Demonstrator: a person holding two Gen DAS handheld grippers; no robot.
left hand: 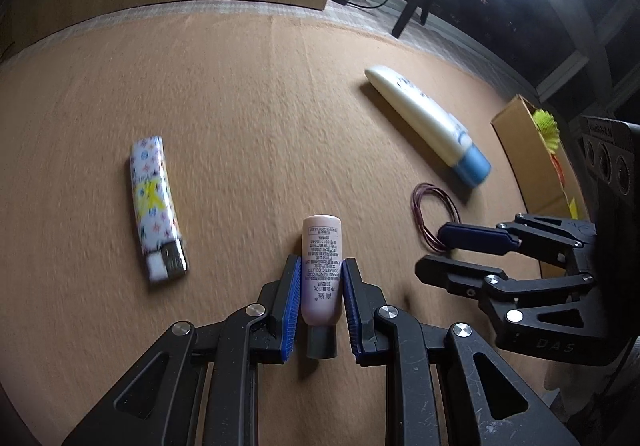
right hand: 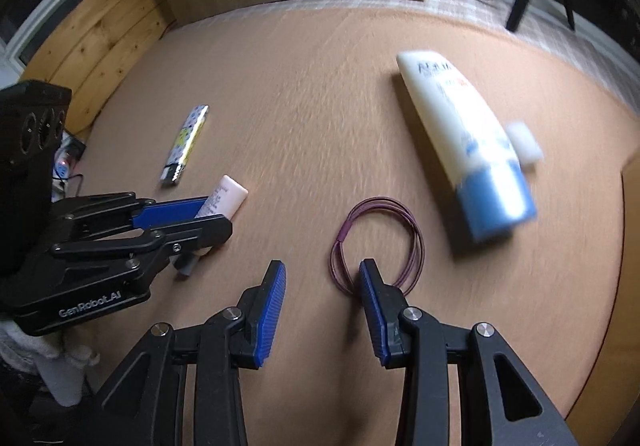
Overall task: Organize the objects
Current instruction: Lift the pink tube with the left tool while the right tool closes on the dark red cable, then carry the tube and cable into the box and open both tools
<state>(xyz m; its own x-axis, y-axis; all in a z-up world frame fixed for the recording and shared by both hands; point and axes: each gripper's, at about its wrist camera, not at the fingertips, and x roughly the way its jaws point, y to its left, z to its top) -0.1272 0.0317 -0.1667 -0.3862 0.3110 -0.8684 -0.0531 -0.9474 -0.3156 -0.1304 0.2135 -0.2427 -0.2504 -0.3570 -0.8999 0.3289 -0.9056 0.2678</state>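
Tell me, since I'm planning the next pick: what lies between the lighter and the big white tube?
In the left wrist view, the small pink tube held in the left gripper sits between the lighter and white tube.

Motion blur softens the patterned lighter (left hand: 157, 206), so its print cannot be read. The lettering on the white tube with blue cap (right hand: 466, 142) is smeared in the right wrist view; a small white object (right hand: 525, 144) just beside it is too blurred to identify. The cardboard box (left hand: 528, 158) at the worktop's right edge is partly covered by the right gripper (left hand: 436, 254); its yellow contents (left hand: 546, 128) cannot be identified. The small pink tube (right hand: 224, 200) is partly masked by the left gripper (right hand: 219, 212).
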